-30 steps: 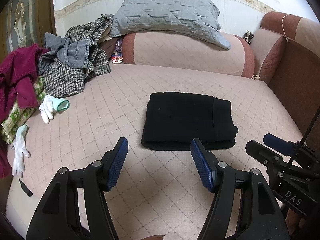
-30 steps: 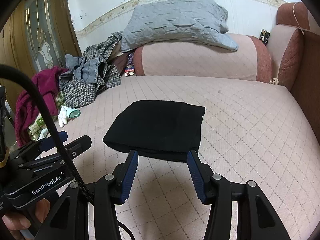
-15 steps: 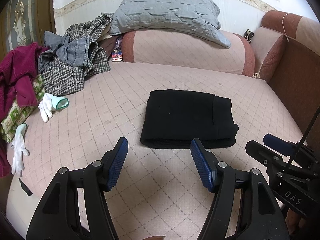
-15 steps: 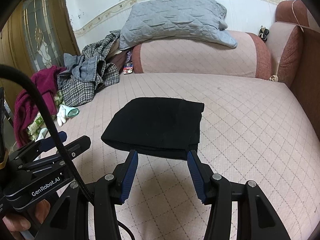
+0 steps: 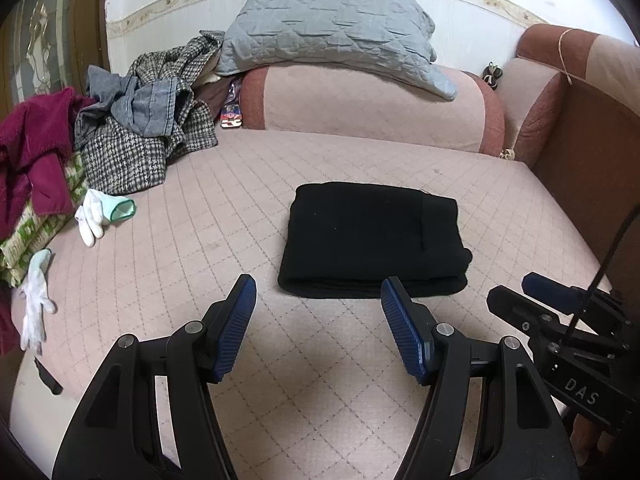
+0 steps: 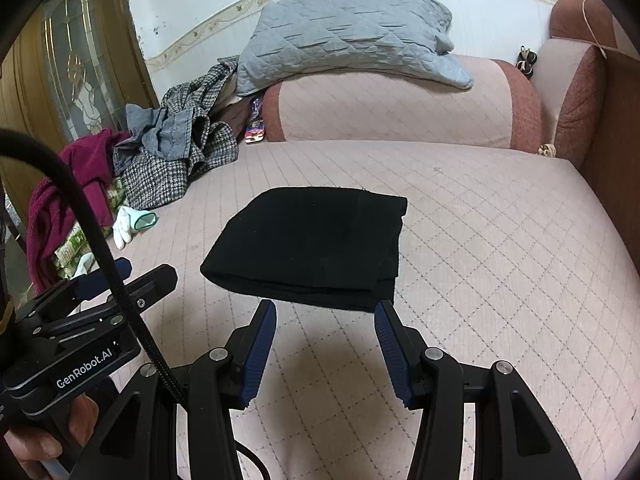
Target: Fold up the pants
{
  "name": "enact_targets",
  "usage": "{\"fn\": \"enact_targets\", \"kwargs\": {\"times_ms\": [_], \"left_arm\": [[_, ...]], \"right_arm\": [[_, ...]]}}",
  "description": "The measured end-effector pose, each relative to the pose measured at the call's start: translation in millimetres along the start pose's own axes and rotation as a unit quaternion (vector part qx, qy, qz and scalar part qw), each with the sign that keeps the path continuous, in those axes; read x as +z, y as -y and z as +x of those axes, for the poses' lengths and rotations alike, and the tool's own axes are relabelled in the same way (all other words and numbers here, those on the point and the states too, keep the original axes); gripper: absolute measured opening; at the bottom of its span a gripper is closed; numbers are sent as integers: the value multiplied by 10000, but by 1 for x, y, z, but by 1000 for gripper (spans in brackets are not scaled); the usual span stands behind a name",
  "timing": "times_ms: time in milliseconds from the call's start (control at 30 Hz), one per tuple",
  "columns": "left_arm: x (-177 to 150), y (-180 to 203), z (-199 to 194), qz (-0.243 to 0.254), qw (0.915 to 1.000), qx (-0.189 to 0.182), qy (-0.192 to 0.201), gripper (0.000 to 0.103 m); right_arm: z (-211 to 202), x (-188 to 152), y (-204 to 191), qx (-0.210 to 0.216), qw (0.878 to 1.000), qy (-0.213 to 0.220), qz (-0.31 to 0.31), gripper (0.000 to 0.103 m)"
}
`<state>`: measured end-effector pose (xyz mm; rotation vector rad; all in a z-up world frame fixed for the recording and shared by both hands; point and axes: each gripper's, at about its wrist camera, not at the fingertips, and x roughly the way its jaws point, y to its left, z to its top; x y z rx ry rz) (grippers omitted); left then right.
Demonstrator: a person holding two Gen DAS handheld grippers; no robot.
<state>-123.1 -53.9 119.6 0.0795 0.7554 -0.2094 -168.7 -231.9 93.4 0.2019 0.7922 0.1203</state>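
Observation:
Black pants [image 5: 372, 238] [image 6: 312, 246] lie folded into a flat rectangle on the pink quilted bed. My left gripper [image 5: 318, 292] hovers just in front of their near edge, jaws wide apart and empty. My right gripper [image 6: 325, 312] hovers over the same near edge, jaws partly apart with nothing between the blue pads. Neither gripper touches the cloth. In the left wrist view the right gripper's body [image 5: 560, 320] shows at the right edge; in the right wrist view the left gripper's body [image 6: 88, 312] shows at the left, held by a hand [image 6: 44, 440].
A heap of clothes [image 5: 136, 128] lies at the bed's far left, with white gloves [image 5: 96, 216] in front of it. A grey quilted pillow [image 5: 332, 36] rests on the pink bolster [image 5: 372, 108]. A brown sofa arm [image 5: 580, 152] borders the right.

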Motion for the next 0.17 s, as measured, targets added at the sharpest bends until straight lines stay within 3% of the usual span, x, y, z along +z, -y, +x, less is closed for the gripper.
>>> {"fn": "enact_targets", "kwargs": {"times_ms": [167], "left_arm": [[-3, 5, -5, 69, 10000, -20, -25, 66]], "right_arm": [[-3, -3, 4, -28, 10000, -4, 11, 49]]}}
